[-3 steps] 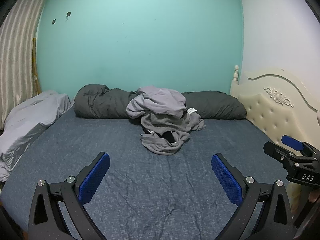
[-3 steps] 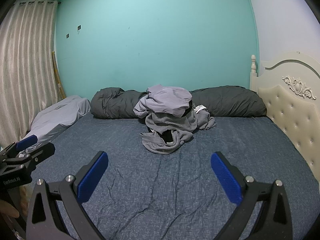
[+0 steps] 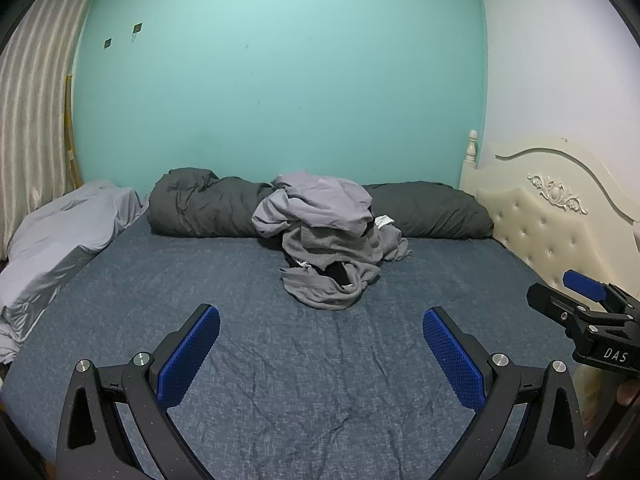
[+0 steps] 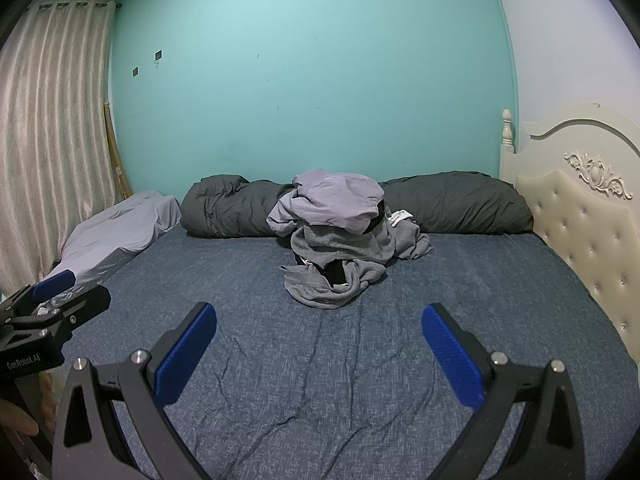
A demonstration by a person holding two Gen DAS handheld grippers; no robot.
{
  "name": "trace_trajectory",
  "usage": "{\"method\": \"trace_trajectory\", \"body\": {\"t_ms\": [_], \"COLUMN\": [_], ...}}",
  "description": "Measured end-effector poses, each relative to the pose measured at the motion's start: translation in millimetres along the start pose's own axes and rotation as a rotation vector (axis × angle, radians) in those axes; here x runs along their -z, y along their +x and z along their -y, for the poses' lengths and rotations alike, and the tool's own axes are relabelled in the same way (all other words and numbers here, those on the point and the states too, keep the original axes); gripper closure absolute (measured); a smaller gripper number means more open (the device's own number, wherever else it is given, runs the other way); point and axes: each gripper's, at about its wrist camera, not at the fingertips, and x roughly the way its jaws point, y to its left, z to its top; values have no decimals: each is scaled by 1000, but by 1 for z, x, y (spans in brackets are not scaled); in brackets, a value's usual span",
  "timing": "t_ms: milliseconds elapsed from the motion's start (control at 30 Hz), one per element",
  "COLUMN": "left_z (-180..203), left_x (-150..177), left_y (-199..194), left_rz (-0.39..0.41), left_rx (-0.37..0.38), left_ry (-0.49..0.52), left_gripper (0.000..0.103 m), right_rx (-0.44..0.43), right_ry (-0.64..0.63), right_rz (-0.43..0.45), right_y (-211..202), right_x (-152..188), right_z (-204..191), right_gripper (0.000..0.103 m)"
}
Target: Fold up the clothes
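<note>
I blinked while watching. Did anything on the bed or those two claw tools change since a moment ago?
Nothing visibly changed. The pile of clothes lies untouched on the bed, and the left gripper and right gripper stay wide open, holding nothing.

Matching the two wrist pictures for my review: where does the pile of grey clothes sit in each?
Left wrist view: pile of grey clothes just right of centre, on the blue bedsheet.
Right wrist view: pile near centre, same sheet.
Shared landmark: dark rolled duvet directly behind the pile.
</note>
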Motion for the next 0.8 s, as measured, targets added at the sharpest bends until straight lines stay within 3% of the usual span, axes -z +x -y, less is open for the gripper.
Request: {"method": "trace_trajectory", "body": {"t_ms": [800], "left_z": [12], "left_x": [6], "left_y": [2], "left_rz": [4], "left_rx": [-13], "left_ry": [11], "left_gripper": [0], "right_rx": [3], "right_ry": [5], "right_rz": [-2], "right_y": [0], "right_x": [1], "right_z": [3], "right_gripper": [0]}}
